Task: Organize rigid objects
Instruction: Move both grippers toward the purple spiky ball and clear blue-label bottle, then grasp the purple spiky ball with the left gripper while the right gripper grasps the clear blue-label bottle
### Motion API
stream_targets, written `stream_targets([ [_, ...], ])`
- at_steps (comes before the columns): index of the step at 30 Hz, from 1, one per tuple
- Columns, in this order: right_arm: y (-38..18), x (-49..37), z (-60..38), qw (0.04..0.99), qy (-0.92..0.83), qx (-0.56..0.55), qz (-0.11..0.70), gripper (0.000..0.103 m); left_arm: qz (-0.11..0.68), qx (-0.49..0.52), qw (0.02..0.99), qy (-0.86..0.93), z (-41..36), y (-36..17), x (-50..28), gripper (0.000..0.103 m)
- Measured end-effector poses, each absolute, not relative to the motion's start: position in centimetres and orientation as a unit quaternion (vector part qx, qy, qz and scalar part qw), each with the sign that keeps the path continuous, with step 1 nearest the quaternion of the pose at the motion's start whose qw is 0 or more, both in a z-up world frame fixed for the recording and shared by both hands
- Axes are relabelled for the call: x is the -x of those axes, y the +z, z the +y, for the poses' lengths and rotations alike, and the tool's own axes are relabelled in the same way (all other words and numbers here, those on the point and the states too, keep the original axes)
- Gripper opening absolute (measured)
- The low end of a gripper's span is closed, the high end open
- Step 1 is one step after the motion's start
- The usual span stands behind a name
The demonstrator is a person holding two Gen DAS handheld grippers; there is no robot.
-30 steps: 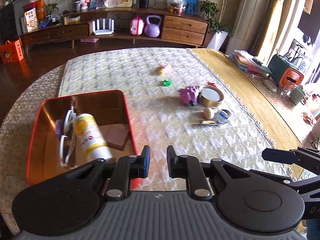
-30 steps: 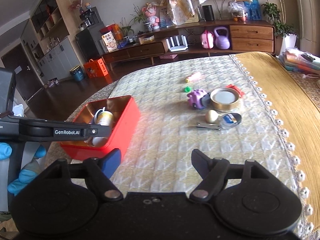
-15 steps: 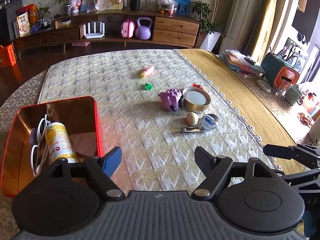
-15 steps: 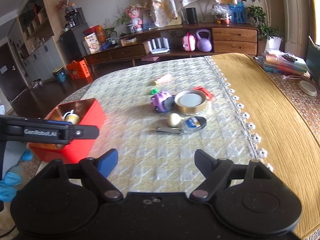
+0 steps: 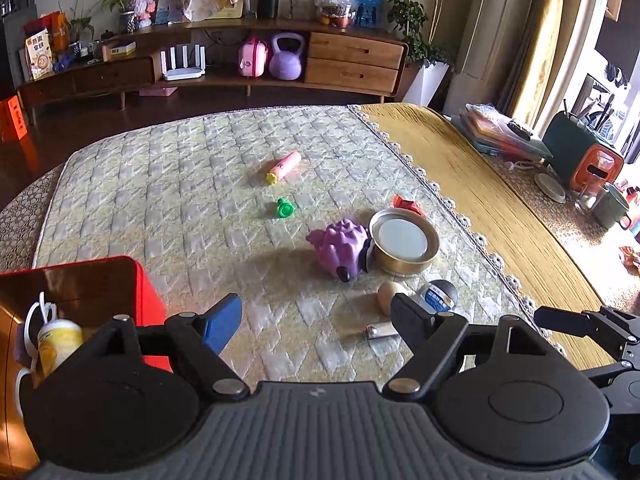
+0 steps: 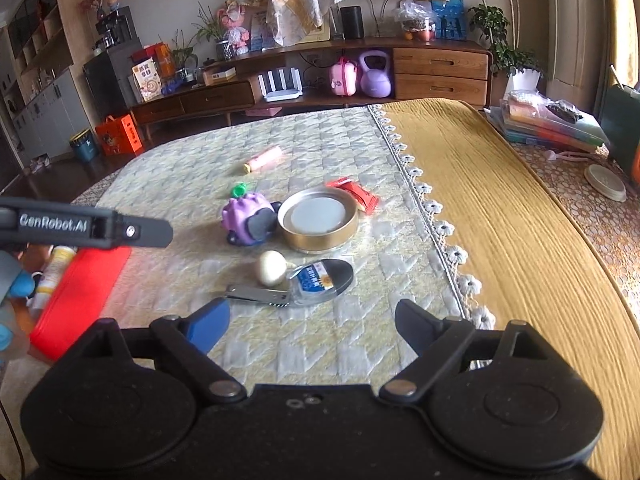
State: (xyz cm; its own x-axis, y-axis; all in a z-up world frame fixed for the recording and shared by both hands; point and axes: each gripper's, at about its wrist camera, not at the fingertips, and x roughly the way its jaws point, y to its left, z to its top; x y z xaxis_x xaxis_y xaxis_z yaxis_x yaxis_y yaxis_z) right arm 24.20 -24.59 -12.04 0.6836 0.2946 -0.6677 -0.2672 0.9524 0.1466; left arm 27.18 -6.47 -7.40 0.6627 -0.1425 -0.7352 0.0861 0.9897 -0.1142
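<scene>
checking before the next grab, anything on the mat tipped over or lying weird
Yes: the purple toy lies tipped on its side, leaning against the gold round tin. A red packet is partly tucked behind that tin. The nail clipper lies wedged against the small round tin beside the egg-shaped piece. Nothing looks spilled or broken.

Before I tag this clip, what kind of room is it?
Most likely a home living room: a long wooden sideboard with drawers against the wall, potted plants, a purple kettlebell on its shelf, and a table under a quilted cloth.
</scene>
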Motion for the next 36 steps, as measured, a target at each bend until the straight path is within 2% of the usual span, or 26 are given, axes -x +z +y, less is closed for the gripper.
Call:
stream_targets([
  [4,-12.9,-25.7,-24.5,0.916,0.159,-0.006,0.369,0.098,0.407,0.03,0.911,-0.053,-7.1,-8.3,-29.5,0.082],
  [12,-14.3,-28.1,-24.3,0.913,0.167,0.004,0.371,0.098,0.421,0.007,0.906,-0.044,-8.6,-10.5,-32.4,0.082],
  [25,-16.0,-30.1,-24.4,0.909,0.18,0.012,0.376,0.084,0.433,-0.03,0.899,-0.052,-10.4,-12.8,-35.8,0.082],
  [31,-16.5,-30.0,-23.7,0.91,0.193,0.033,0.366,0.082,0.437,-0.033,0.897,-0.055,-10.9,-13.7,-36.4,0.082],
  [36,-16.5,-30.0,-23.5,0.913,0.194,0.037,0.356,0.071,0.437,-0.038,0.897,-0.057,-11.2,-14.5,-36.8,0.081],
])
